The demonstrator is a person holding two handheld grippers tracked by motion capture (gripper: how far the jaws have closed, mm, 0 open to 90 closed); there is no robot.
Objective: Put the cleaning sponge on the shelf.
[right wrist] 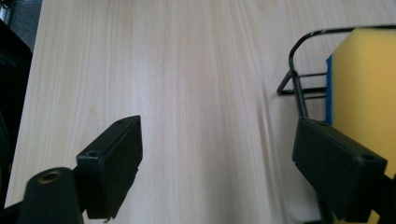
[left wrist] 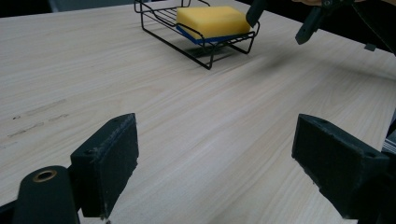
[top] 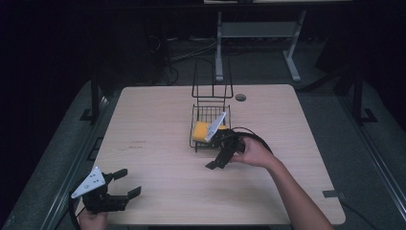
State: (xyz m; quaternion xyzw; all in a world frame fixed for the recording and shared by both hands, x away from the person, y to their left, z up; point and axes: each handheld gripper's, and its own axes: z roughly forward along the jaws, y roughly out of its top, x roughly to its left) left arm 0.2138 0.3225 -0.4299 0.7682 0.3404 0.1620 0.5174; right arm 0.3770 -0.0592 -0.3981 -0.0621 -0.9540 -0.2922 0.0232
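One yellow sponge lying flat inside wire rack, long axis unclear; both grippers' jaws spread wide, gripping nothing.

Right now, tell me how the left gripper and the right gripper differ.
The left gripper sits at the table's near left corner, far from the wire rack; the right gripper is beside the rack holding the yellow sponge. The left gripper lies fairly level, while the right gripper tilts downward. Both are open and empty.
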